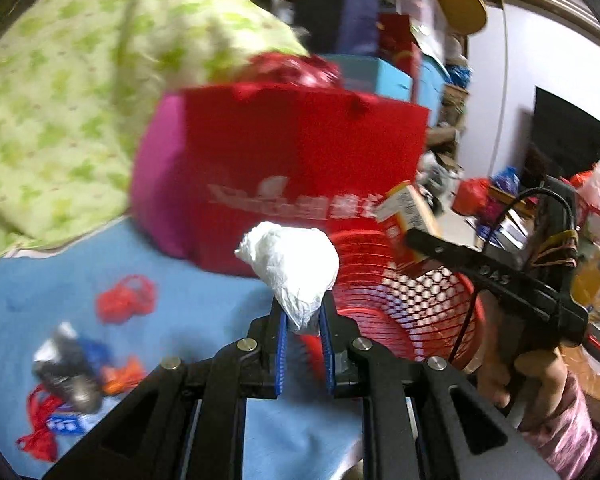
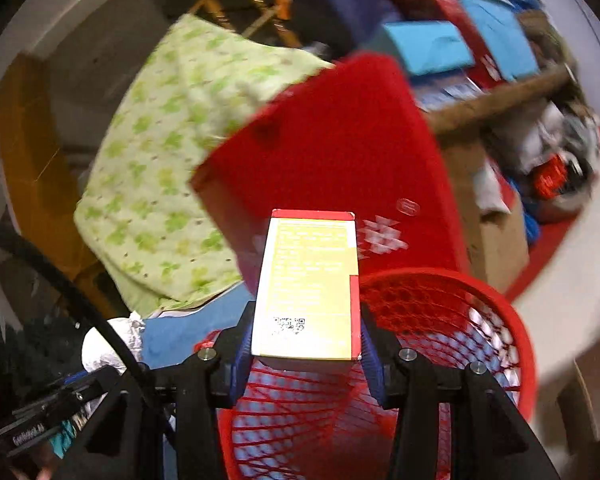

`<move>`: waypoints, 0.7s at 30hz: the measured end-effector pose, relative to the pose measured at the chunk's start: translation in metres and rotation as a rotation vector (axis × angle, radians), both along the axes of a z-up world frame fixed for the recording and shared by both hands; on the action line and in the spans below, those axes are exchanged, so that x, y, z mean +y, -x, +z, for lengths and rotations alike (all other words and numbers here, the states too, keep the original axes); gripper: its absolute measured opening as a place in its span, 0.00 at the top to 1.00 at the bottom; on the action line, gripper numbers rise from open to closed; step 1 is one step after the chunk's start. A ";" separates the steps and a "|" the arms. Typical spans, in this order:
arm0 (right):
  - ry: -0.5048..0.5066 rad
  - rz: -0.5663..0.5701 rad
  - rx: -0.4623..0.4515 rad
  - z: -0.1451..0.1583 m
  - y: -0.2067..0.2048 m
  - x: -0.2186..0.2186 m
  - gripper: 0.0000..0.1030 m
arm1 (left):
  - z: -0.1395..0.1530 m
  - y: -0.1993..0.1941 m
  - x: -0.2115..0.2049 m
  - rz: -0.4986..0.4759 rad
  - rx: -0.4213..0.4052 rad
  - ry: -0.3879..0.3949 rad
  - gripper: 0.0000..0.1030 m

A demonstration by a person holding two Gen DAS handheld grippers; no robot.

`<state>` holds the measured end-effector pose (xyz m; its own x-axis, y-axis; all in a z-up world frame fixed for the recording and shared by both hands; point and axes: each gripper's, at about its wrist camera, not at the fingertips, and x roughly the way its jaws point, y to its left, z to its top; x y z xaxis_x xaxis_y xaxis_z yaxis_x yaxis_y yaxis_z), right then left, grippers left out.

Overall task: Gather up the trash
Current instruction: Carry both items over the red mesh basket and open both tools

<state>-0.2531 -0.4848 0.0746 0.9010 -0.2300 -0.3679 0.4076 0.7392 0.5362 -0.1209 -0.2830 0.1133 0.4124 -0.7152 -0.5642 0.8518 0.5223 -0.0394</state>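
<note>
My left hand-held gripper (image 1: 303, 326) pinches crumpled white tissue (image 1: 290, 268) beside the red mesh basket (image 2: 512, 320) rim; my right hand-held gripper (image 2: 304, 350) clamps a stiff yellow carton (image 2: 310, 280) above its open mouth.

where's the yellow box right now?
The yellow box is clamped in the right claw, held just above the red mesh basket; in the left wrist view it sits right of the white wad.

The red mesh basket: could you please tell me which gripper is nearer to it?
Right. The right gripper, shut on the yellow box, is directly above the red mesh basket. The left gripper, holding the white crumpled paper, is beside the basket, over the blue sheet.
</note>
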 end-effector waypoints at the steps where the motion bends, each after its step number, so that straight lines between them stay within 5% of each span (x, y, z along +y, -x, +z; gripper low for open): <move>1: -0.023 -0.008 0.008 -0.003 0.001 -0.005 0.51 | -0.002 0.001 -0.011 -0.014 0.004 -0.009 0.84; 5: -0.139 -0.037 0.007 -0.015 0.005 -0.027 0.40 | -0.012 0.006 -0.048 -0.049 0.001 -0.056 0.81; 9: -0.150 -0.060 -0.017 -0.016 0.002 -0.032 0.38 | -0.021 0.004 -0.063 -0.031 -0.006 -0.090 0.47; 13: -0.059 -0.053 -0.061 -0.002 0.006 -0.013 0.38 | -0.019 0.006 -0.050 -0.013 -0.025 -0.070 0.45; 21: 0.108 0.104 -0.203 0.026 -0.006 0.043 0.38 | -0.027 -0.013 0.039 0.141 -0.065 -0.069 0.39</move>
<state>-0.2469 -0.4415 0.1007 0.9748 -0.1601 -0.1556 0.2183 0.8291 0.5147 -0.1077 -0.2438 0.0867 0.5431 -0.6079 -0.5792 0.7695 0.6364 0.0534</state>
